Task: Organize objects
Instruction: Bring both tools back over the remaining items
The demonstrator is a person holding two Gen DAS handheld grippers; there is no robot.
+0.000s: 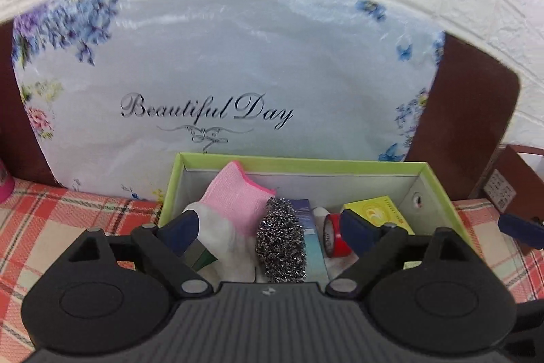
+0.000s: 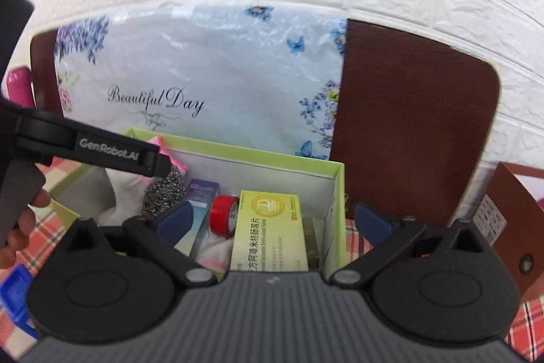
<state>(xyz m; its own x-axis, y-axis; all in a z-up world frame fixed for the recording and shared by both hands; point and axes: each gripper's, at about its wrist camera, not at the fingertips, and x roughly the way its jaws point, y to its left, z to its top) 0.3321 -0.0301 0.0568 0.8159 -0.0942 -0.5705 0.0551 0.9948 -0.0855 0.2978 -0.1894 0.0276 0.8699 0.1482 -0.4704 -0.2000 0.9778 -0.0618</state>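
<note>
A green-rimmed box [image 1: 299, 163] [image 2: 335, 189] stands on the plaid cloth. Inside lie a pink-and-white glove [image 1: 238, 203], a steel scourer [image 1: 281, 244] [image 2: 163, 193], a purple-blue carton [image 1: 311, 237] [image 2: 200, 193], a red tape roll [image 1: 335, 235] [image 2: 222, 215] and a yellow medicine box [image 1: 377, 213] [image 2: 268, 230]. My left gripper [image 1: 268, 227] is open over the box, its fingers straddling the glove, scourer and tape, holding nothing. My right gripper [image 2: 272, 220] is open over the box's right part, its fingers astride the right wall, empty. The left gripper's body [image 2: 112, 152] shows in the right wrist view.
A floral "Beautiful Day" bag [image 1: 210, 84] [image 2: 204, 73] leans on a brown chair back [image 2: 414, 125] behind the box. A brown paper bag [image 2: 510, 227] stands at the right. A pink bottle [image 2: 20, 84] and a blue object [image 2: 15, 295] are at the left.
</note>
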